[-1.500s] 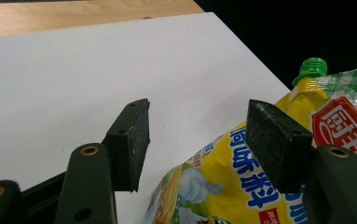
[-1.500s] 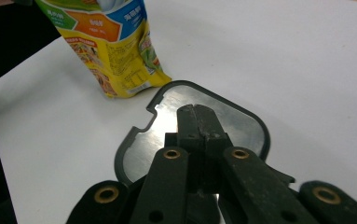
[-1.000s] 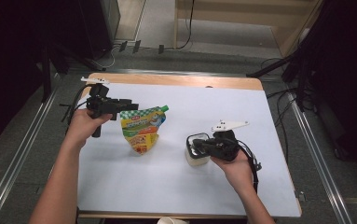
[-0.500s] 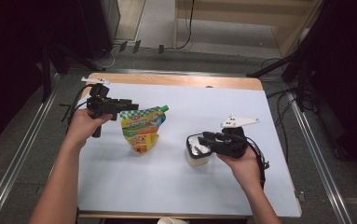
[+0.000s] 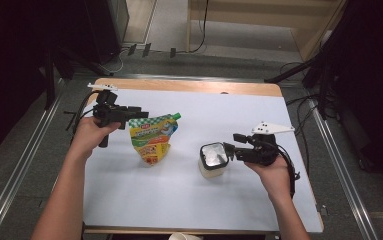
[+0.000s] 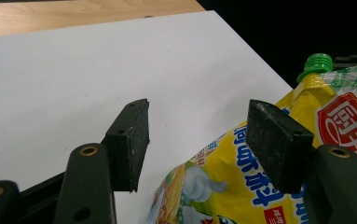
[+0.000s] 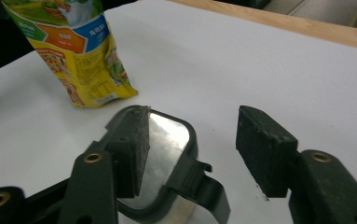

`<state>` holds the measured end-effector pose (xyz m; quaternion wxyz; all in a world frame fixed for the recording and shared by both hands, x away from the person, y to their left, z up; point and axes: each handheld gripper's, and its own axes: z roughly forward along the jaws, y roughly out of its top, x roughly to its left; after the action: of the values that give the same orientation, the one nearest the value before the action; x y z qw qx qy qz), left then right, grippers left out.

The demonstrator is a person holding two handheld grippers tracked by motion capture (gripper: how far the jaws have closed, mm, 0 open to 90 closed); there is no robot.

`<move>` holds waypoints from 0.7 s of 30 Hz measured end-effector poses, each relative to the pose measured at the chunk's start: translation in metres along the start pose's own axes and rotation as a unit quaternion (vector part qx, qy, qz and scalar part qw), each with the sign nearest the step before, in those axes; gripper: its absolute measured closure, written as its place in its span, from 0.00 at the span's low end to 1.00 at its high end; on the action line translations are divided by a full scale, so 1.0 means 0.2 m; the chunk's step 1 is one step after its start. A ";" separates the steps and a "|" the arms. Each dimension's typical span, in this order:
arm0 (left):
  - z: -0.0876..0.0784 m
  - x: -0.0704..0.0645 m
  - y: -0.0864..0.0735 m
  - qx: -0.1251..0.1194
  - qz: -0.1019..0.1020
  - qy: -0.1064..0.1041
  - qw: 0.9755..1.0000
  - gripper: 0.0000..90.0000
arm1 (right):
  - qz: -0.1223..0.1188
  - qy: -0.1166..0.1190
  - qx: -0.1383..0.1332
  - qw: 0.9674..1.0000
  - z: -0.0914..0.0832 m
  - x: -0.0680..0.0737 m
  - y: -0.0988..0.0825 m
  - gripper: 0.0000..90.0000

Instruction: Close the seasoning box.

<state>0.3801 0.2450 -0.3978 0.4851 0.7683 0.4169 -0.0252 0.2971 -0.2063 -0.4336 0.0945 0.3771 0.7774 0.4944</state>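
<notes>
White table point(image 5: 179, 200) spread wide under both claws; on it a yellow pouch point(image 5: 152, 138) standing up and a small box point(image 5: 213, 160) with a shiny lid.

Left claw point(image 5: 141, 117) sits at the pouch's top edge, the pouch hanging just beyond and below its tips; in the left gripper view the pouch point(image 6: 241, 182) lies between the two black pads and against the right-hand one, green cap point(image 6: 317, 65) up past that pad; the left-hand pad stands clear with white table behind it; whether the right pad presses I cannot tell; jaws moderately wide, a clear gap between them.

Right claw point(image 5: 229, 150) is right at the box's near side, the box just ahead of its tips toward the pouch; its jaws have just been opening, and now they stand apart; in the right gripper view the box point(image 7: 164, 154) sits low under the left-hand pad, that pad over the lid's edge, the black latch point(image 7: 199, 179) poking out into the gap; the right-hand pad hovers over bare table, nothing gripped.

The high view gives both hands and the pouch well apart from the box; the right gripper view point(image 7: 190, 154) adds the latch and the pouch's printed back point(image 7: 78, 51), far ahead of the left-hand pad; the left gripper view point(image 6: 199, 144) adds the pouch's lettering.
</notes>
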 end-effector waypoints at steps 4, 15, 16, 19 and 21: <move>0.00 0.00 0.00 0.000 0.002 0.001 1.000 0.45 | 0.006 -0.016 0.003 1.000 -0.01 -0.04 -0.02 0.45; 0.00 0.01 -0.01 0.000 0.000 0.003 1.000 0.45 | 0.009 -0.056 -0.007 0.998 -0.01 -0.14 -0.09 0.34; 0.01 0.01 -0.01 0.000 0.000 0.003 1.000 0.45 | 0.009 -0.057 -0.006 0.998 0.00 -0.15 -0.10 0.34; 0.01 0.01 -0.01 0.000 -0.001 0.003 1.000 0.45 | 0.014 -0.061 0.001 0.998 0.00 -0.17 -0.12 0.33; 0.01 0.02 -0.01 0.003 0.000 0.003 1.000 0.45 | 0.017 -0.063 0.002 0.998 0.01 -0.18 -0.13 0.33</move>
<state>0.3817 0.2456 -0.4019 0.4817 0.7697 0.4183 -0.0235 0.3107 -0.2353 -0.4637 0.1345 0.4209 0.7642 0.4699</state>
